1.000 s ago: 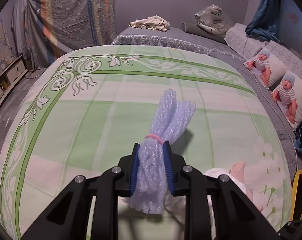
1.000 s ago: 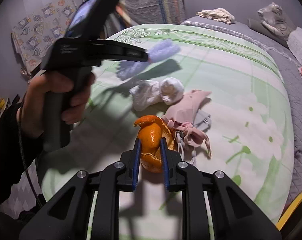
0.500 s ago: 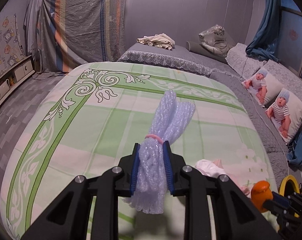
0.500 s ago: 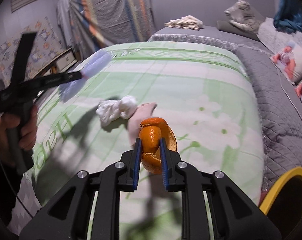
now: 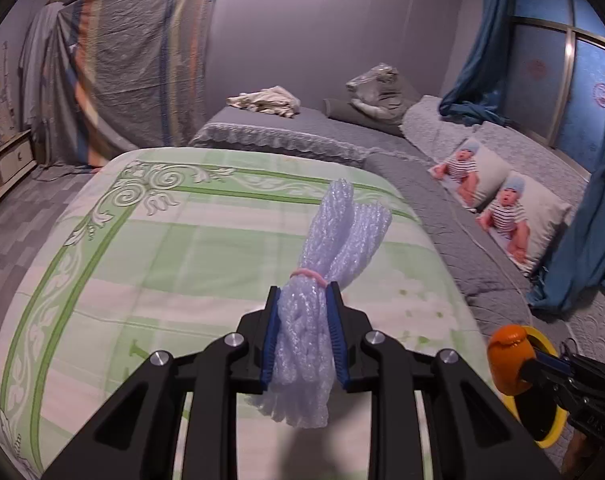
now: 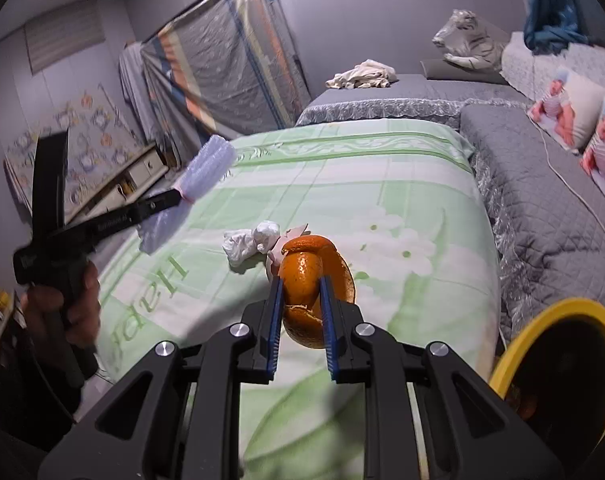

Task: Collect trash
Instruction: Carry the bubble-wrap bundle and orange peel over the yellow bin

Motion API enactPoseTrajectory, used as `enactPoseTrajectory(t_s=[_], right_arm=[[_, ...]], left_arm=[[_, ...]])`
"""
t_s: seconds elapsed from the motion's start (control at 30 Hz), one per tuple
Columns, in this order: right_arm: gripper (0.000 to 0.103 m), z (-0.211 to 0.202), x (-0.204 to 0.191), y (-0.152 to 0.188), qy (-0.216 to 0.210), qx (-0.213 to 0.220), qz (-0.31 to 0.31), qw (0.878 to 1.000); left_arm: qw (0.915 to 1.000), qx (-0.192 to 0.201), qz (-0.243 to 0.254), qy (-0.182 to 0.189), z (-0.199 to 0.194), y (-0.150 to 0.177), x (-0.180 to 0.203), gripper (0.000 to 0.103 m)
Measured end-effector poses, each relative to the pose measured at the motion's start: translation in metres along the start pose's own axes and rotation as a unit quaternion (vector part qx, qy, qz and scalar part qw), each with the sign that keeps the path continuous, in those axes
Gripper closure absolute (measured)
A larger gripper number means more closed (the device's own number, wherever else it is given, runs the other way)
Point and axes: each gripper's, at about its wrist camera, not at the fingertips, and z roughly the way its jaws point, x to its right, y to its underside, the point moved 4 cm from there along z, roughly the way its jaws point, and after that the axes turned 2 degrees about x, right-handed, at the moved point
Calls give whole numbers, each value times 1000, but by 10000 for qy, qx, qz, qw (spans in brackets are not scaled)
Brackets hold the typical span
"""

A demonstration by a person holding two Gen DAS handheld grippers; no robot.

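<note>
Left hand-held gripper (image 5: 302, 334): clamped on the foam net bundle (image 5: 326, 276), pads pinching it just below the pink rubber band (image 5: 308, 273); bundle held in the air above the green bedspread (image 5: 150, 264). Risk: foam is soft and springy, long end sticks out past the pads, so a quick swing may let it work loose and drop back on the bed

On the bedspread: a crumpled white tissue (image 6: 250, 240) with a pinkish scrap beside it, not yet collected; could be overlooked

Right hand-held gripper (image 6: 301, 314): closed on the orange peel (image 6: 312, 276), held above the bed near the yellow bin (image 6: 562, 364). Risk: peel is curved and already split; grip on a thin edge may tear it, or release short of the rim drops it on the floor
</note>
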Motion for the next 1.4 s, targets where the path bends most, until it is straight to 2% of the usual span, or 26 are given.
enactPoseTrajectory(t_s=[0.3, 0.73, 1.0, 1.4], right_arm=[[86, -67, 51, 11, 492, 624, 566, 9952], [86, -134, 115, 31, 1176, 1280, 1200, 9774], [86, -157, 142, 44, 1457, 1455, 1457, 9677], [86, -172, 185, 64, 1796, 1544, 1814, 9544]], left_arm=[[9976, 131, 419, 540, -28, 1, 69, 81], [9838, 361, 1145, 1332, -56, 12, 168, 81], [9724, 371, 1606, 1649, -53, 22, 220, 81], [9586, 246, 2020, 1990, -41, 40, 279, 81]])
